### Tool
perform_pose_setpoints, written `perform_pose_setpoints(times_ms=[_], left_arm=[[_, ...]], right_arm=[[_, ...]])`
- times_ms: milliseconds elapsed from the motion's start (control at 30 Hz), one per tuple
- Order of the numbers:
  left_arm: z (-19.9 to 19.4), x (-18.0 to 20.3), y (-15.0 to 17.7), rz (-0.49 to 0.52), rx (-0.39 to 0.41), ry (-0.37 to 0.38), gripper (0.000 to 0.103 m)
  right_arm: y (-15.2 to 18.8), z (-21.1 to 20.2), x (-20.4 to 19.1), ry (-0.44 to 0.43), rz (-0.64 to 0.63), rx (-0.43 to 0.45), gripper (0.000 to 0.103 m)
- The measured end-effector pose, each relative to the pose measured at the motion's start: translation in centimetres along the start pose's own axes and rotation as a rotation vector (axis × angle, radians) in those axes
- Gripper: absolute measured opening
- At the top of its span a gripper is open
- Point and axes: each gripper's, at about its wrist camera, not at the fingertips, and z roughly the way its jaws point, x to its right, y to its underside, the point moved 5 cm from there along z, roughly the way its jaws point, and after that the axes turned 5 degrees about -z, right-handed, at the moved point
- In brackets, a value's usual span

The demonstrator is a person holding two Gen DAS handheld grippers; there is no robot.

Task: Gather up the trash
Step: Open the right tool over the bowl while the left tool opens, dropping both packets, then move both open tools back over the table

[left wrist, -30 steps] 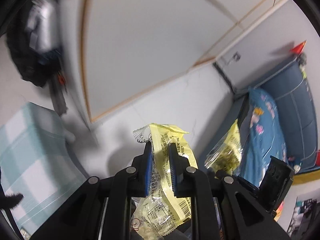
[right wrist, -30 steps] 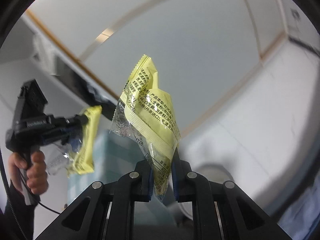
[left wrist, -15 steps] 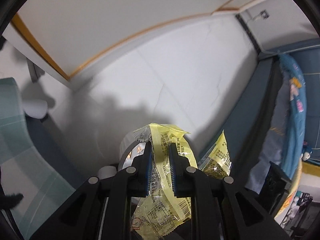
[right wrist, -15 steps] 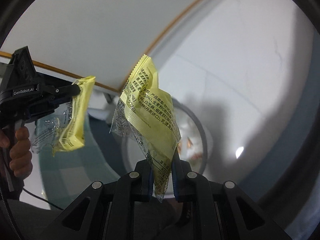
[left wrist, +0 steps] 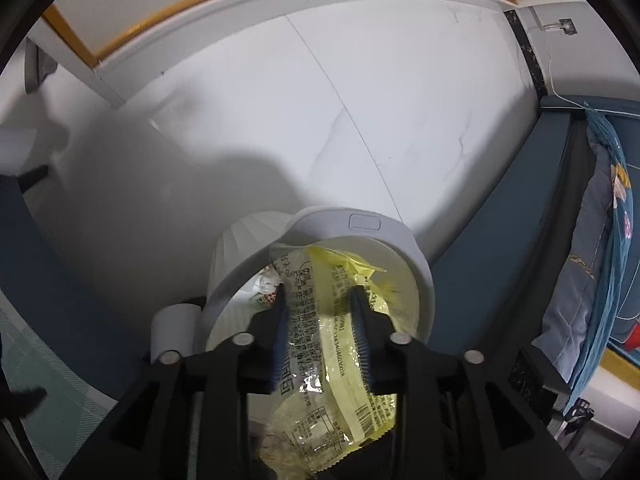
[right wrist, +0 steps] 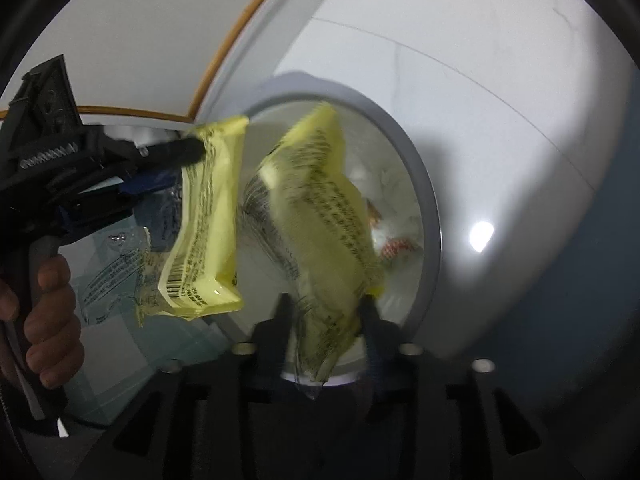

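Both grippers are over a round white trash bin (left wrist: pixel 400 236) with a grey rim, also in the right wrist view (right wrist: pixel 424 184). My left gripper (left wrist: pixel 320 300) has its jaws spread, and a yellow wrapper (left wrist: pixel 328 352) lies loose between them above the bin mouth. My right gripper (right wrist: pixel 326 304) also has its jaws apart, and a second yellow wrapper (right wrist: pixel 316 232), blurred, sits between them over the bin. The right wrist view shows the left gripper (right wrist: pixel 160 160) with its wrapper (right wrist: pixel 208 220) hanging from it. Crumpled trash (right wrist: pixel 396 244) lies inside the bin.
The bin stands on a white tiled floor (left wrist: pixel 320 120). A dark blue sofa base (left wrist: pixel 500 208) with a blue patterned cushion (left wrist: pixel 608 240) runs along the right. A white cylinder (left wrist: pixel 174 330) stands by the bin. A teal checked cloth (left wrist: pixel 48 384) lies at lower left.
Both grippers swung down from facing the wall to above the bin. Both sets of jaws have opened, and the right wrapper has tilted and started to slip.
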Motion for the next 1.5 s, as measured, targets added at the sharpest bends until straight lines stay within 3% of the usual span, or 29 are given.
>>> perform_pose_setpoints(times_ms=[100, 167, 267, 367, 533, 667, 900, 1100, 1233, 1267, 1367, 1500], left_arm=[[0.3, 0.5, 0.3, 0.004, -0.015, -0.012, 0.041], [-0.4, 0.9, 0.2, 0.004, -0.010, -0.008, 0.062], [-1.0, 1.4, 0.4, 0.031, -0.004, -0.007, 0.067], [-2.1, 1.6, 0.4, 0.067, 0.021, -0.031, 0.074], [-6.7, 2.4, 1.4, 0.162, 0.099, -0.063, 0.075], [-12.0, 2.8, 3.3, 0.231, 0.224, -0.086, 0.075], [-21.3, 0.5, 7.5, 0.192, 0.494, -0.115, 0.075], [-29.1, -5.3, 12.4, 0.076, 0.712, -0.137, 0.075], [-33.5, -10.4, 16.9, -0.023, 0.844, -0.160, 0.078], [-34.1, -11.8, 17.9, -0.045, 0.877, -0.177, 0.084], [-36.2, -16.2, 21.3, -0.121, 0.961, -0.208, 0.087], [-36.7, -21.3, 25.2, -0.230, 1.018, -0.204, 0.088]], right_arm=[[0.4, 0.5, -0.4, -0.009, 0.007, -0.001, 0.048], [0.6, 0.4, -0.5, -0.020, 0.006, -0.004, 0.049], [0.8, -0.3, -1.1, -0.027, -0.002, -0.004, 0.053], [0.9, -1.0, -0.6, -0.015, -0.013, 0.010, 0.063], [1.4, -4.1, -0.1, 0.004, -0.026, 0.070, 0.068], [1.2, -7.4, -0.8, 0.017, -0.050, 0.143, 0.068], [1.4, -13.4, -3.7, 0.026, -0.130, 0.298, 0.070], [2.4, -21.4, -11.6, 0.007, -0.318, 0.504, 0.070], [4.6, -25.0, -19.0, -0.046, -0.466, 0.613, 0.070], [5.2, -25.4, -20.6, -0.056, -0.498, 0.627, 0.071], [7.8, -25.9, -25.8, -0.101, -0.598, 0.655, 0.078], [11.5, -24.9, -31.7, -0.155, -0.737, 0.611, 0.086]])
